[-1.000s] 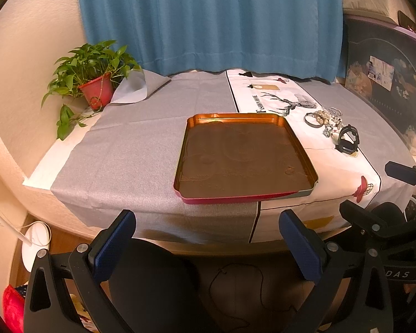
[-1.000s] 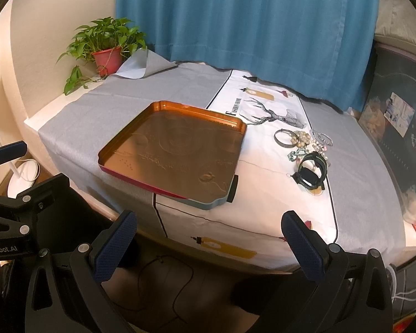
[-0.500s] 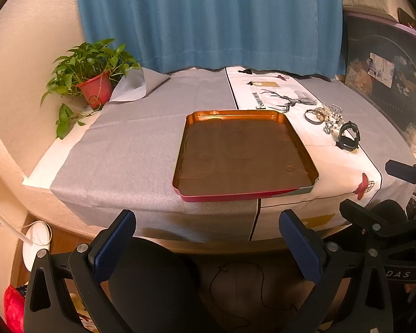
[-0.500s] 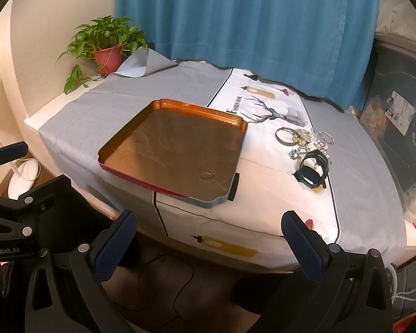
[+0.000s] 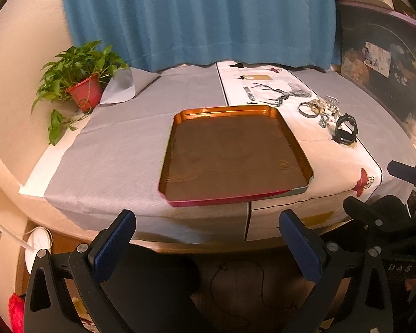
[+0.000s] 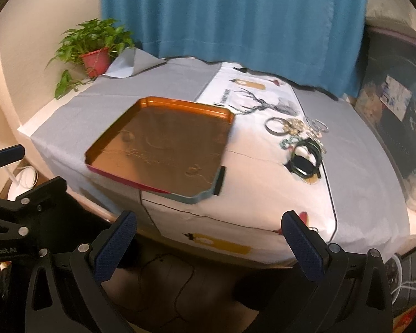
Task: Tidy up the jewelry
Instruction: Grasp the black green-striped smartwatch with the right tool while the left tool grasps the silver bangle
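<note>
An empty orange tray lies on the table near its front edge. To its right lies a pile of jewelry: a bangle, beads, rings and a black watch. My left gripper is open and empty, below the table's front edge before the tray. My right gripper is open and empty, below the front edge, nearer the jewelry.
A potted plant stands at the back left corner. A blue curtain hangs behind the table. A white runner with a deer print crosses the grey cloth. A dark panel stands at the right.
Both grippers have moved slightly forward toward the table; the tray and jewelry look a little nearer. Nothing on the table has moved.
</note>
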The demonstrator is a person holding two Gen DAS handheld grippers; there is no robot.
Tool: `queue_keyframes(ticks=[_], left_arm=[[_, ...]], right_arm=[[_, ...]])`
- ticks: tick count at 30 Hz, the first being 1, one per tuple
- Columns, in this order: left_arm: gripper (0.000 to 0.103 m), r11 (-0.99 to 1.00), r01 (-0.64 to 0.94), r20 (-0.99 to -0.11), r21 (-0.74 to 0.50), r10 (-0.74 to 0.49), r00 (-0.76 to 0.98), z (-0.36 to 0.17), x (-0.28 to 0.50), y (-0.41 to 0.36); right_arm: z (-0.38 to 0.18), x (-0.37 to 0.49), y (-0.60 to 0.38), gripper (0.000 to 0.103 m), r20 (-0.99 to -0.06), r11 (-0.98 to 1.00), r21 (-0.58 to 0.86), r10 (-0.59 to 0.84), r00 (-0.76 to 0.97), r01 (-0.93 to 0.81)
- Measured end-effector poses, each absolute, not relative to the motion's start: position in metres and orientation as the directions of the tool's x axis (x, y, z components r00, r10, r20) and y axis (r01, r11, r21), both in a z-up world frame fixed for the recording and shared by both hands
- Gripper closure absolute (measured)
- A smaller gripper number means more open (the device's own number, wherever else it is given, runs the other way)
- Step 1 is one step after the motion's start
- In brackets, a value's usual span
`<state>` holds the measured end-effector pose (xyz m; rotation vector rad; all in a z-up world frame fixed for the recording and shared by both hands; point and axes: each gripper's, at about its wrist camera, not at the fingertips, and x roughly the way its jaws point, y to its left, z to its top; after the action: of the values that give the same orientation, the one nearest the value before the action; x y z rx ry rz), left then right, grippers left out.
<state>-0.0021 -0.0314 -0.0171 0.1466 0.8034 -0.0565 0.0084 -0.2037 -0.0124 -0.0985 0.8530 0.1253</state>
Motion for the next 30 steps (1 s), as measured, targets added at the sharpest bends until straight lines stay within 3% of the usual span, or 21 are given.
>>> queue_keyframes(ticks=[19, 30], left_arm=[[0.0, 0.954, 0.235, -0.789, 0.186, 0.002, 0.615, -0.039, 0.06, -0.104], [0.0, 0.931, 0.294, -0.812, 0.216, 0.004, 0.584, -0.043, 0.115, -0.146]], right_arm=[[-0.061, 0.058, -0.3, 0.0, -0.817, 0.996, 0.072, 0.031, 0.575, 0.047], [-0.101, 0.139, -0.345, 0.0, -0.807, 0.983, 0.099, -0.011, 0.591, 0.154]])
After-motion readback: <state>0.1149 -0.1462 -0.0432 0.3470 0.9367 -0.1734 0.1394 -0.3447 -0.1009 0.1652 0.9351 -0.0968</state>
